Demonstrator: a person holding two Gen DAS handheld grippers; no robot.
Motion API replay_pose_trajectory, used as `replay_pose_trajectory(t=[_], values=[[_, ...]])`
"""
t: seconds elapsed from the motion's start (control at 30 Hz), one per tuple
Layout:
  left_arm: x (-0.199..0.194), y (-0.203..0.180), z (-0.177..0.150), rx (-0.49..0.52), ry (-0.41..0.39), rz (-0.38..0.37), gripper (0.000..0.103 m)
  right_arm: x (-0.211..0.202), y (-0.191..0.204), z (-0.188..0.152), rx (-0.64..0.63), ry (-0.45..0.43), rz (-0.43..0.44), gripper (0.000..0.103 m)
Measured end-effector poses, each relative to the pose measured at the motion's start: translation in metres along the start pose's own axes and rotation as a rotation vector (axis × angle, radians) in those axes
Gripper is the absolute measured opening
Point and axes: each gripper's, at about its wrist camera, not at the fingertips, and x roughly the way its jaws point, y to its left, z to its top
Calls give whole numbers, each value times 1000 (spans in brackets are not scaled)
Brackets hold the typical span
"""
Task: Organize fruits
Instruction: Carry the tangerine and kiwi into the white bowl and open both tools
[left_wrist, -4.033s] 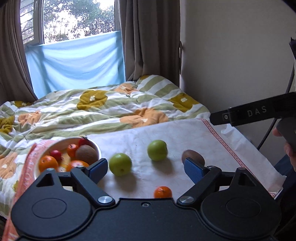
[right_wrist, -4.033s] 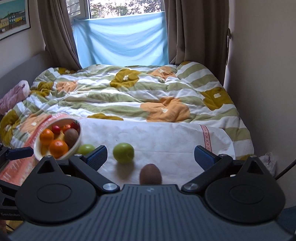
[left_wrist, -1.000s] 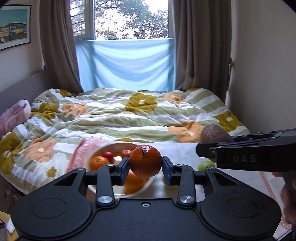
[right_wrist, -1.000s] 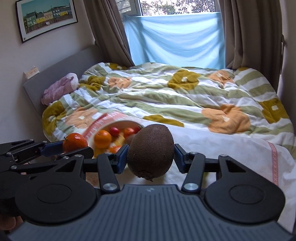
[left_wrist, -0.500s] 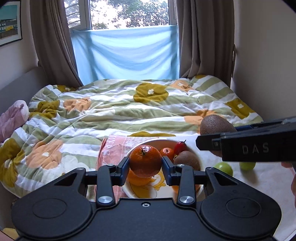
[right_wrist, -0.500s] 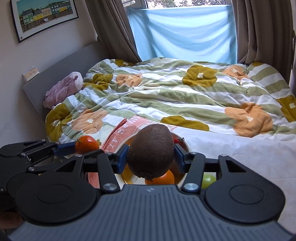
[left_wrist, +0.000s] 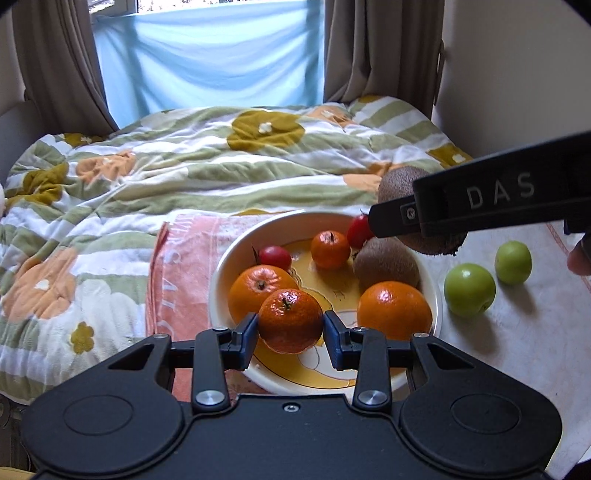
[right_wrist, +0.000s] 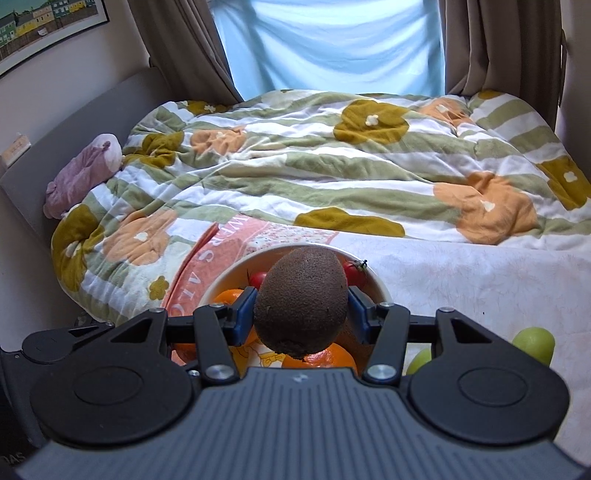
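On bed: striped floral quilt (left_wrist: 192, 162) fills bkgd, white cloth (left_wrist: 517, 332) laid over its near end. White bowl (left_wrist: 236, 251) w/ yellow inside sits on cloth's pink-lettered left part; holds 2 oranges, small mandarin, kiwi, 2 red fruits. Two green apples (left_wrist: 469, 290) on cloth just R of bowl. R gripper (right_wrist: 301, 308) over bowl, pads clamped on a brown kiwi (right_wrist: 301, 299). L gripper (left_wrist: 291, 326) over bowl's near side, pinching a mandarin (left_wrist: 291, 319) betw. its pads.
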Motion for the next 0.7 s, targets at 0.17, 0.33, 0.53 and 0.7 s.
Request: replay_pose_trajectory(t=[0.17, 0.33, 0.53, 0.7], values=[[17, -5, -7, 37, 41, -9, 42, 10, -2, -4, 2, 29, -4, 67], [25, -5, -13, 19, 75, -9, 42, 16, -2, -4, -19, 42, 1, 67], [19, -9, -9, 4, 53, -20, 92, 23, -5, -2, -47, 67, 20, 67], [9, -9, -4, -7, 24, 22, 97, 25, -8, 5, -64, 70, 33, 67]])
